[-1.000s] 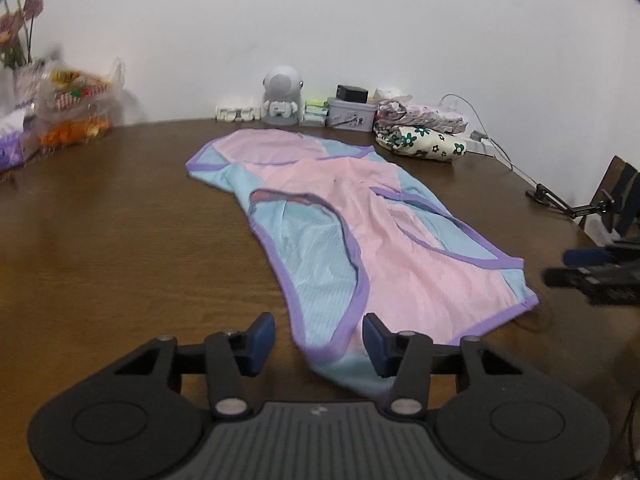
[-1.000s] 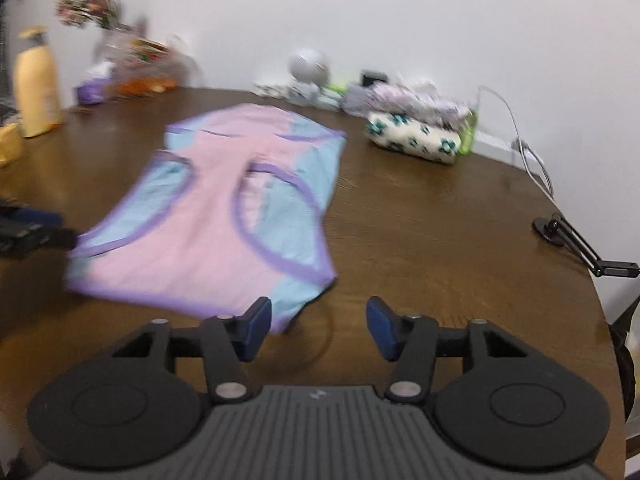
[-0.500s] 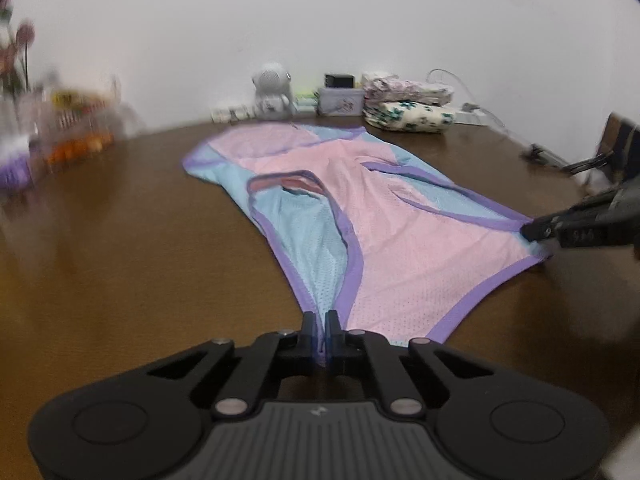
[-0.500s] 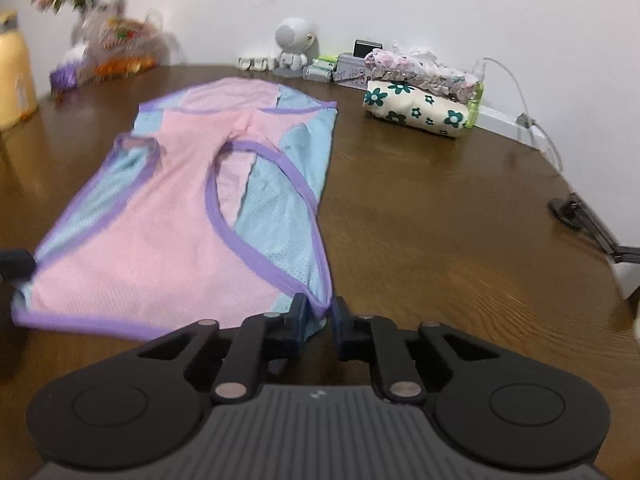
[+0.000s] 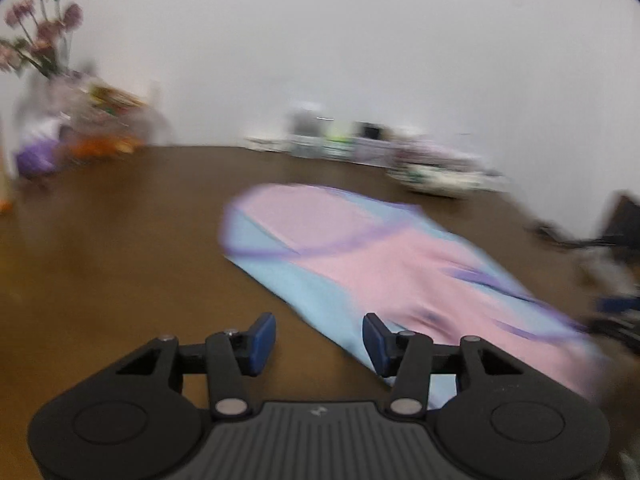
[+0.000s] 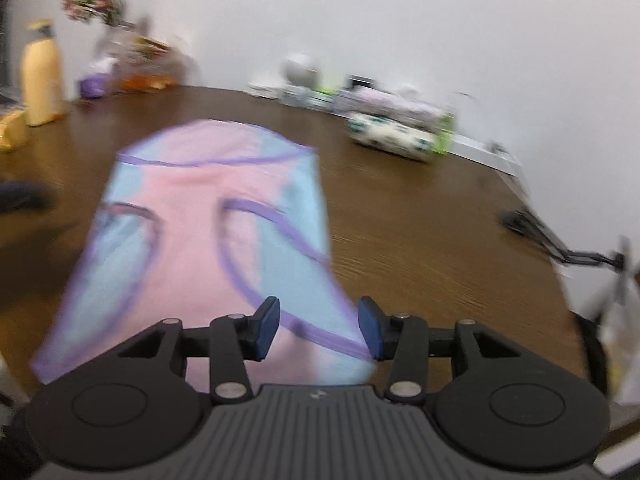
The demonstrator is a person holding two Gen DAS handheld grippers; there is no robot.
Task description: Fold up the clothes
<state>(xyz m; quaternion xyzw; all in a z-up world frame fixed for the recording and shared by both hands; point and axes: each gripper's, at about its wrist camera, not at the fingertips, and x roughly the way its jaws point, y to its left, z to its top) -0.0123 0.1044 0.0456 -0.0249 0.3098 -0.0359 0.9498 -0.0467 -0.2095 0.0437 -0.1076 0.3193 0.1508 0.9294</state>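
A pink and light-blue garment point(image 5: 372, 264) with purple trim lies flat on the brown table point(image 5: 120, 264). My left gripper point(image 5: 319, 340) hovers at its near left edge with its jaws opening. The cloth edge just reaches in beside the right finger point(image 5: 376, 344), and no pad presses on it. In the right wrist view the garment point(image 6: 192, 216) spreads out ahead. My right gripper point(image 6: 319, 328) is over its near right corner, jaws opening, with the purple hem lying loose between them. Both views are motion-blurred.
Along the back wall stand folded floral clothes point(image 6: 394, 140), small boxes and a white round device point(image 6: 300, 72). At the far left are a flower vase point(image 5: 36, 92), snack bags point(image 6: 148, 68) and a yellow bottle point(image 6: 40, 76). A black clamp arm point(image 6: 560, 248) lies at the right edge.
Half a second ago both grippers were shut on the garment's near hem. Both have since opened and let it go, and both cameras have shifted.
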